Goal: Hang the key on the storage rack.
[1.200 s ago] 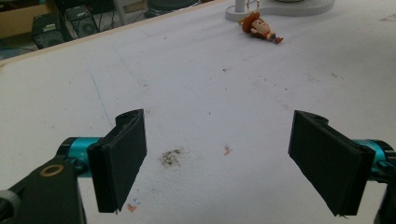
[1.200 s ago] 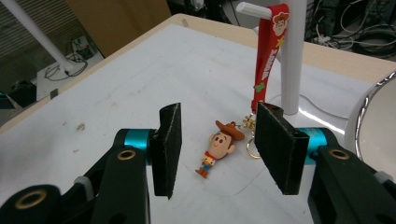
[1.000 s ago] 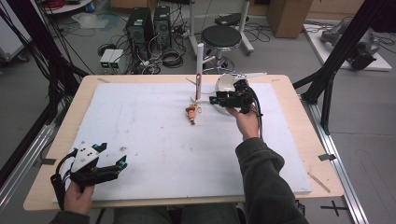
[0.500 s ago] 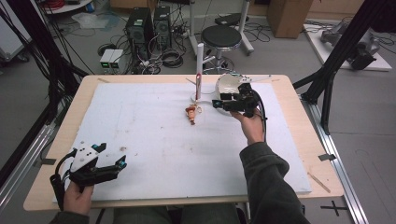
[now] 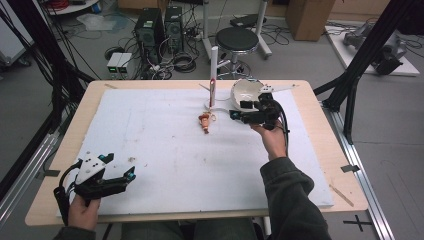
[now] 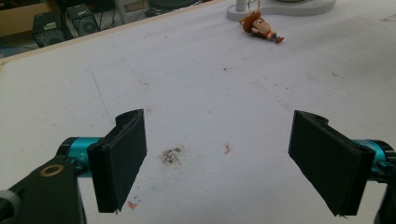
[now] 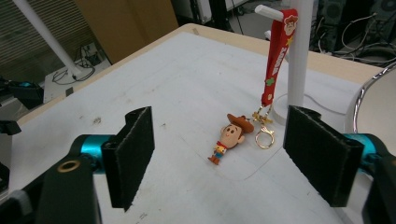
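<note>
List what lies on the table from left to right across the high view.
Left gripper with black jaws and teal tips → small cowboy figure keychain with a brown hat → white upright post hung with a red strap → right gripper, jaws open → white round bowl.

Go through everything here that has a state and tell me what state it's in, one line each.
cowboy keychain figure: lying on its side on the white mat, not held
red strap: hanging from the peg of the white stand, key rings dangling at its lower end
right gripper: open, jaws just widened, aimed at the figure
left gripper: open, empty
white bowl: upright
</note>
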A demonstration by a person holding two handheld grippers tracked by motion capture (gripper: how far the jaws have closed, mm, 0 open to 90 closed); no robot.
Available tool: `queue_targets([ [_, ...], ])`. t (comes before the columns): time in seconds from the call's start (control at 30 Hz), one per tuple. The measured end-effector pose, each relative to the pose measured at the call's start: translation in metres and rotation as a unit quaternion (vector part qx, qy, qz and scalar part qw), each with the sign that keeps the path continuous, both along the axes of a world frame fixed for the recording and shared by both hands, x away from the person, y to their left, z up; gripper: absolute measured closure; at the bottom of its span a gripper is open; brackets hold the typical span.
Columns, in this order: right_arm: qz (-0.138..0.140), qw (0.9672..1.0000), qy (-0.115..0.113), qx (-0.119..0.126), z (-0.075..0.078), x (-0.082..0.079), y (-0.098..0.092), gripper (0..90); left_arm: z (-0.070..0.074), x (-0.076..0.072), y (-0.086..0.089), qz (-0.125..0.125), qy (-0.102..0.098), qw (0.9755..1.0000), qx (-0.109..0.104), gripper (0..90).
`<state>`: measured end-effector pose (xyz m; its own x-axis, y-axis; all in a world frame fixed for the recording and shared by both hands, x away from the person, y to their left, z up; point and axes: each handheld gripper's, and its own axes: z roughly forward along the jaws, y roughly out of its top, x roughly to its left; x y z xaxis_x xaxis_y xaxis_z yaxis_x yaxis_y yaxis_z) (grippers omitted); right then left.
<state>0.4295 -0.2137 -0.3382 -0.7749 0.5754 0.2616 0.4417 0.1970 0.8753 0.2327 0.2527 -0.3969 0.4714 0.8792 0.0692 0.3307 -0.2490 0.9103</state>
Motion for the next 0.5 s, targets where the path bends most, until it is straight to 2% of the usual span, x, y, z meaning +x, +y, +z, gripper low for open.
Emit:
queue_targets([
  [0.27, -0.008, 0.9999, -0.004, 0.007, -0.001, -0.005, -0.007, 17.9, 0.000, 0.000, 0.000, 0.000, 0.001, 1.0000, 0.000, 19.8],
  [0.37, -0.006, 1.0000, 0.001, 0.003, 0.000, -0.007, -0.008, 15.1, 0.000, 0.000, 0.000, 0.000, 0.000, 1.0000, 0.000, 19.8],
  [0.5, -0.009, 0.9999, -0.007, 0.003, 0.001, -0.011, -0.008, 12.8, 0.000, 0.000, 0.000, 0.000, 0.000, 1.0000, -0.001, 19.8],
])
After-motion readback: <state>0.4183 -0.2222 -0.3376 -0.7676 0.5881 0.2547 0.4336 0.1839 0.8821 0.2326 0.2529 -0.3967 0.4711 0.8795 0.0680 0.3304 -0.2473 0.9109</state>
